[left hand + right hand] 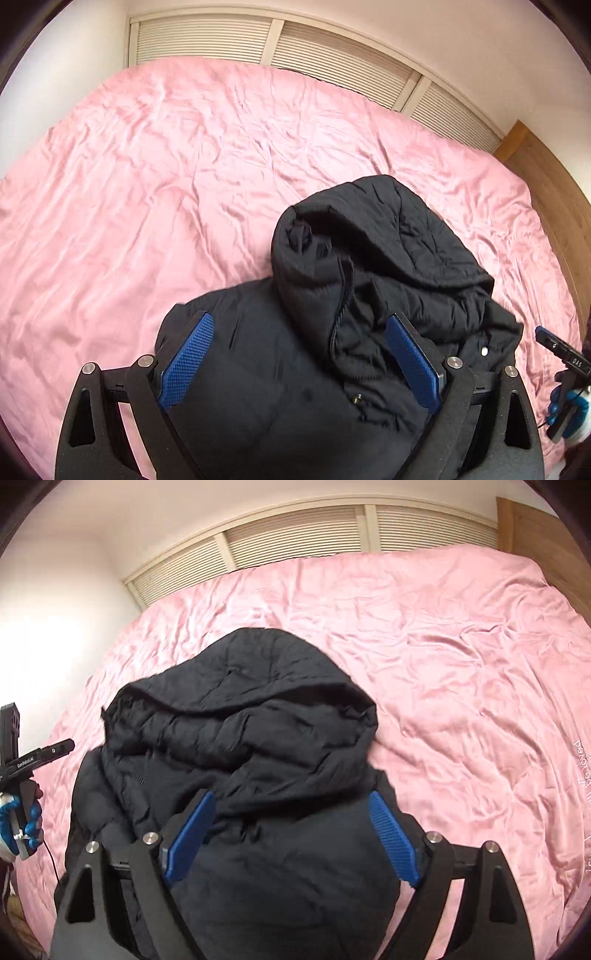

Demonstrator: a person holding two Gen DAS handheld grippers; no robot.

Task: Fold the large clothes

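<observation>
Left wrist view shows the black padded jacket [332, 332] lying bunched near the near edge of the bed [147, 166], its hood [369, 229] flopped over the body toward the bed's middle. I judge it sits here so that both hands can reach it easily for folding. The left tongs [299, 354] are spread wide above the jacket and pinch nothing. The right tongs [291, 830] are also spread wide over the dark fabric, and their pads [190, 836] seem not to press on it.
</observation>
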